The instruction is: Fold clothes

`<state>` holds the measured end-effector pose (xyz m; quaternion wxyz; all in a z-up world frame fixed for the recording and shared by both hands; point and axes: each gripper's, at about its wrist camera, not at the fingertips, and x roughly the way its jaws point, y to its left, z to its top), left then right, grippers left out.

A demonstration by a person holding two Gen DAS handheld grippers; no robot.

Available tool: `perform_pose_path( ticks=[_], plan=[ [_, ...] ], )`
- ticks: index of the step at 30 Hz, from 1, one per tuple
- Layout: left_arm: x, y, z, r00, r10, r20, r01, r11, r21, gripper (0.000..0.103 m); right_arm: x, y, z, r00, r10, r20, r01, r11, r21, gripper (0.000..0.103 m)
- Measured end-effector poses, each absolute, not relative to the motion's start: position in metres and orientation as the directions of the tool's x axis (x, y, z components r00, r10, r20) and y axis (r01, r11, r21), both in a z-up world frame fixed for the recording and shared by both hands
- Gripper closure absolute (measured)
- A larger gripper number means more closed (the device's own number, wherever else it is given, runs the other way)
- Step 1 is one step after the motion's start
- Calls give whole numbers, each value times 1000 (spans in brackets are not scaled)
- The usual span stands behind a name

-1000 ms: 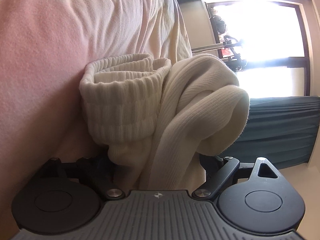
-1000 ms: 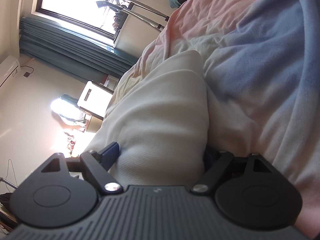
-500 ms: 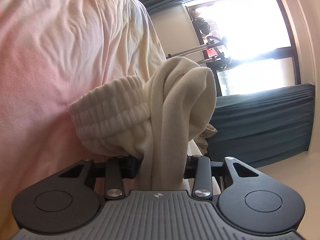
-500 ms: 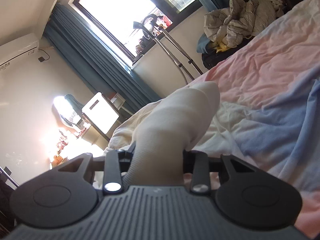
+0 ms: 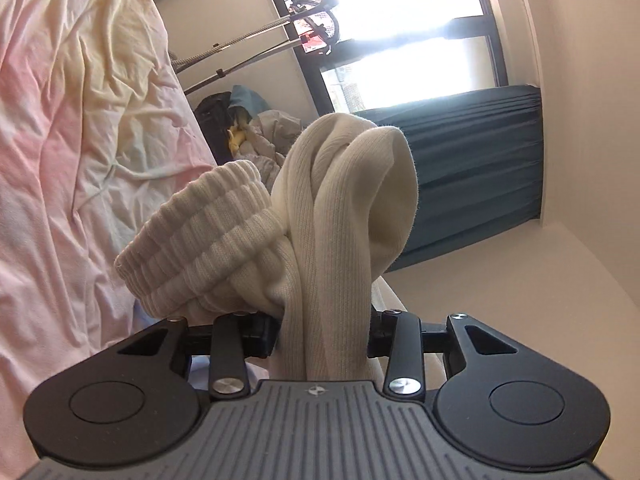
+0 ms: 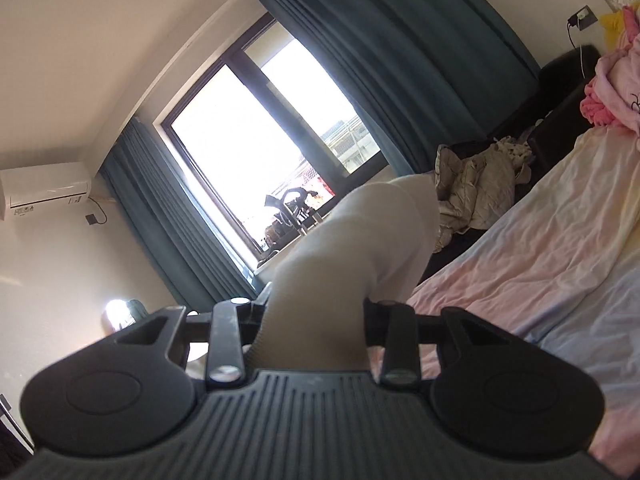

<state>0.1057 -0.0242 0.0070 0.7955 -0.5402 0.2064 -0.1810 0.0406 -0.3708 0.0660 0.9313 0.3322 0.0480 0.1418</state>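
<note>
- Left wrist camera looks forward over its gripper, rolled sideways, close on the cream garment.
- Right wrist camera faces the far window.
- Both share window, curtains, bed.

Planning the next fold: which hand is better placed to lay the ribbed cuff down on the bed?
Left. Its tongs grip the cream garment at the ribbed cuff, beside the bedsheet; the right tongs hold plain fabric.
</note>
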Motion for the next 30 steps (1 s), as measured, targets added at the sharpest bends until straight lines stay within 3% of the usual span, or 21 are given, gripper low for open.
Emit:
perform_pose_path(
  ticks=[7, 14, 21, 30],
  plan=[
    [163, -143, -6, 740, -663, -110, 167, 341, -925, 60, 22, -477, 57, 991, 88, 102, -132, 775, 618, 66],
    [238, -239, -53, 634, -750, -188, 217, 406, -888, 60, 36, -555, -15, 990, -110, 89, 18, 722, 691, 65],
    [290, -292, -129, 551, -763, -340, 200, 515, -833, 60, 56, -594, -95, 979, -196, -62, 159, 532, 832, 64],
    [300, -297, -145, 501, -779, -378, 274, 557, -784, 56, 71, -628, -185, 937, -151, -314, 331, 109, 937, 58]
  ],
)
